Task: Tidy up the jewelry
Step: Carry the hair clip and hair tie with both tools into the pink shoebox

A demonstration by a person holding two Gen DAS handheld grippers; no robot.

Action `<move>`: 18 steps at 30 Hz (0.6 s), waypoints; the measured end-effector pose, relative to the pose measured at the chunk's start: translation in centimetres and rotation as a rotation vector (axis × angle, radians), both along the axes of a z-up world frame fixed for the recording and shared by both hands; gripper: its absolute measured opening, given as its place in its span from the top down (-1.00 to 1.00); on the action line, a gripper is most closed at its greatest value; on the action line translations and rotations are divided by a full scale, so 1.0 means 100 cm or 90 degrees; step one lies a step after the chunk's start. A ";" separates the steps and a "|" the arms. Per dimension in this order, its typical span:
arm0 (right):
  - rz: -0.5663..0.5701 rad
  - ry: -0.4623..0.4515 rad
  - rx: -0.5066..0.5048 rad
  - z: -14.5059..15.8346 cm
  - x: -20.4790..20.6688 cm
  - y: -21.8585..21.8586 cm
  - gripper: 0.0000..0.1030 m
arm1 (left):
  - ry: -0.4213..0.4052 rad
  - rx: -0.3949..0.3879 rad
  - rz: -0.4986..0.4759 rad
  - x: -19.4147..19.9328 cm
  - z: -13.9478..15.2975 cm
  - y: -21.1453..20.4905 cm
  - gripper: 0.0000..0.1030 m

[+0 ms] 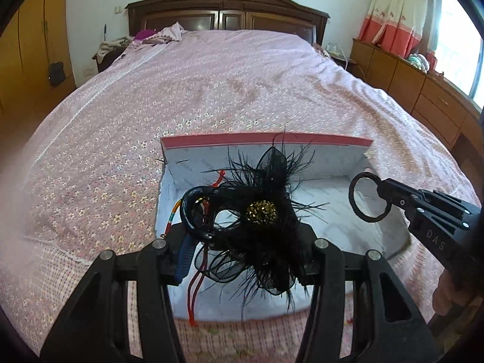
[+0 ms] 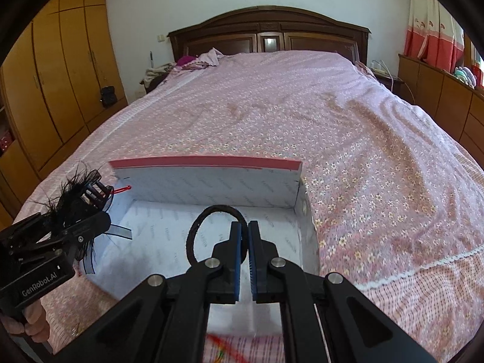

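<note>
My left gripper is shut on a bundle: a black feather hair ornament with a gold beaded centre, black bangles and red cords hanging below. It hovers over an open white box with a pink-edged lid, which lies on the bed. My right gripper is shut on a black hair tie above the box floor. In the left wrist view the right gripper holds the hair tie at the box's right side. In the right wrist view the left gripper and feathers are at the box's left wall.
The bed's pink floral cover stretches to a dark wooden headboard, with clothes heaped at its left. Wardrobes stand on the left, low wooden cabinets and a curtain on the right. A hand holds the left gripper.
</note>
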State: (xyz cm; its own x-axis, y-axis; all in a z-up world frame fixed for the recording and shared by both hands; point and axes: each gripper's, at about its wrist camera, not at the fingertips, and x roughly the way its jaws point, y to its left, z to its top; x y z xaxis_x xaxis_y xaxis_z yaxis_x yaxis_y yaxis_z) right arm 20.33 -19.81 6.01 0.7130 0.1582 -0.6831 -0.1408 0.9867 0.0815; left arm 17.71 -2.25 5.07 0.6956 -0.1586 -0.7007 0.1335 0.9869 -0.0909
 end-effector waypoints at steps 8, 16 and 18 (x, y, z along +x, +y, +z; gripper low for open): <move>-0.026 0.042 -0.011 -0.026 0.040 -0.002 0.88 | 0.047 0.023 0.012 0.031 -0.029 -0.006 0.14; -0.043 0.080 -0.026 -0.053 0.063 -0.004 0.88 | 0.083 0.028 0.021 0.045 -0.047 -0.006 0.14; -0.045 0.086 -0.028 -0.057 0.066 -0.004 0.88 | 0.088 0.027 0.020 0.048 -0.049 -0.006 0.14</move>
